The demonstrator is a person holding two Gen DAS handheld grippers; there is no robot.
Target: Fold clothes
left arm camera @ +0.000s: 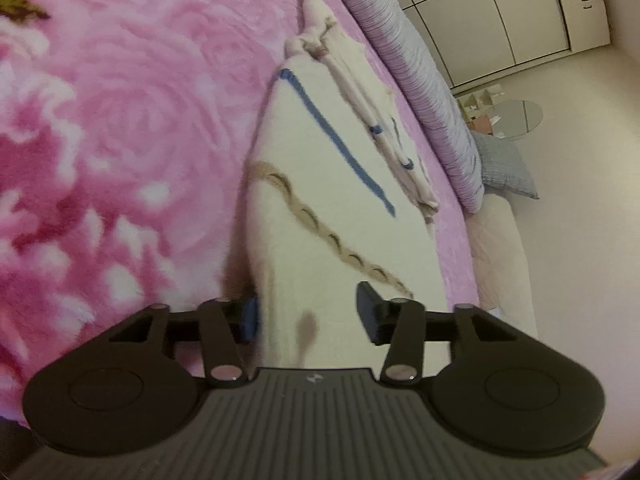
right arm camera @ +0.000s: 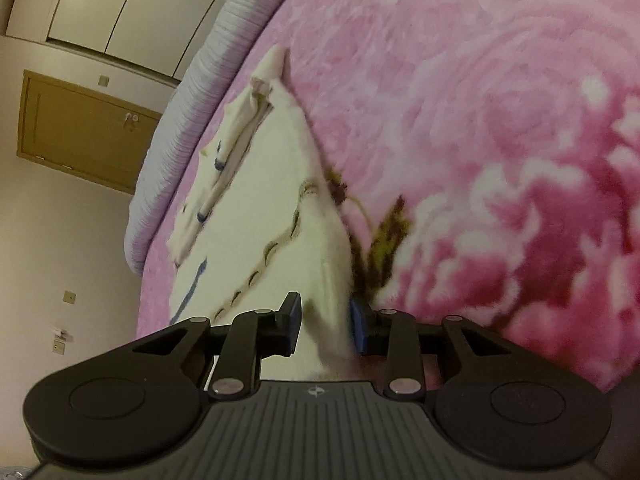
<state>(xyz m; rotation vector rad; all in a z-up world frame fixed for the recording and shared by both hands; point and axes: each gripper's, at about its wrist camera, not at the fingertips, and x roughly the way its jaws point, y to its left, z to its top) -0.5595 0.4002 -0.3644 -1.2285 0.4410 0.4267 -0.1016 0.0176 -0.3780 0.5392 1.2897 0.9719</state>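
Observation:
A white garment point(left arm camera: 320, 208) with a blue stripe and a tan braided line lies lengthwise on a pink floral blanket point(left arm camera: 120, 140), its far end bunched into folds. My left gripper point(left arm camera: 308, 318) is open at the garment's near end; the left pad is partly behind the cloth's raised edge and the right pad is over the cloth. In the right wrist view the same garment point(right arm camera: 260, 200) runs up into my right gripper point(right arm camera: 325, 322). The jaws stand narrow, and a raised fold of the white cloth fills the gap between the pads.
The blanket point(right arm camera: 480, 120) covers a bed; a lilac striped bolster point(left arm camera: 420, 76) runs along its far edge. Past it are white wardrobe doors point(left arm camera: 500, 20), a grey cushion point(left arm camera: 504, 168), a round glass table point(left arm camera: 516, 118) and a brown door point(right arm camera: 80, 132).

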